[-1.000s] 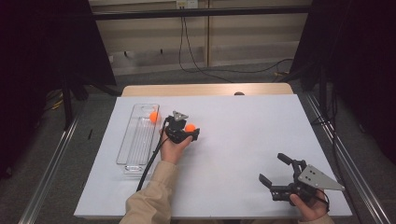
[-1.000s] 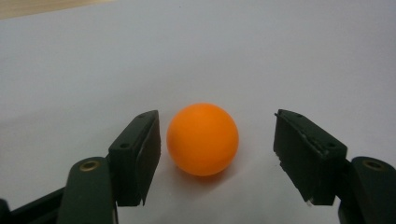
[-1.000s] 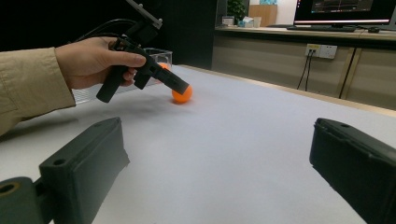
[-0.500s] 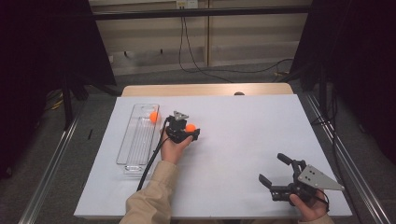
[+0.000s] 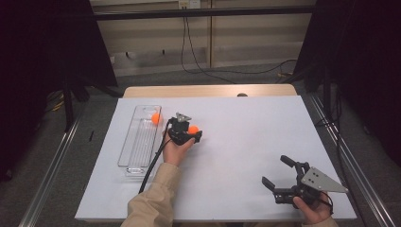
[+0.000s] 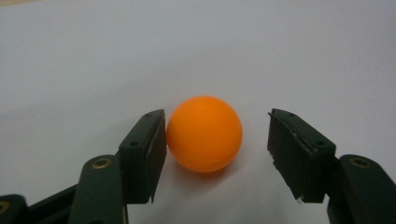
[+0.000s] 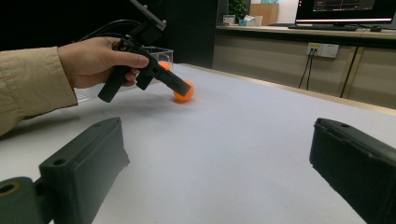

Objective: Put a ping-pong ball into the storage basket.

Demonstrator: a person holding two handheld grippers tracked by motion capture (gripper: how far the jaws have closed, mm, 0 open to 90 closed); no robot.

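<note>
An orange ball [image 5: 193,128] rests on the white table [image 5: 246,142]. My left gripper [image 5: 194,133] is lowered over it, one jaw on each side. In the left gripper view the ball [image 6: 204,134] touches the left pad [image 6: 158,149], while a gap remains at the right pad [image 6: 285,149]. The jaws have just been closing with the ball between them. A second orange ball [image 5: 155,118] lies in the clear tray [image 5: 137,144]. My right gripper [image 5: 274,170] is open near the front right corner, nothing between its jaws. Its own view shows the left hand [image 7: 93,60] and the ball [image 7: 183,91].
The long clear tray lies lengthwise at the table's left side. A black cable [image 5: 152,163] trails from the left gripper toward the front edge. A wooden strip [image 5: 213,91] borders the far edge. Metal rails [image 5: 52,170] run along both sides of the table.
</note>
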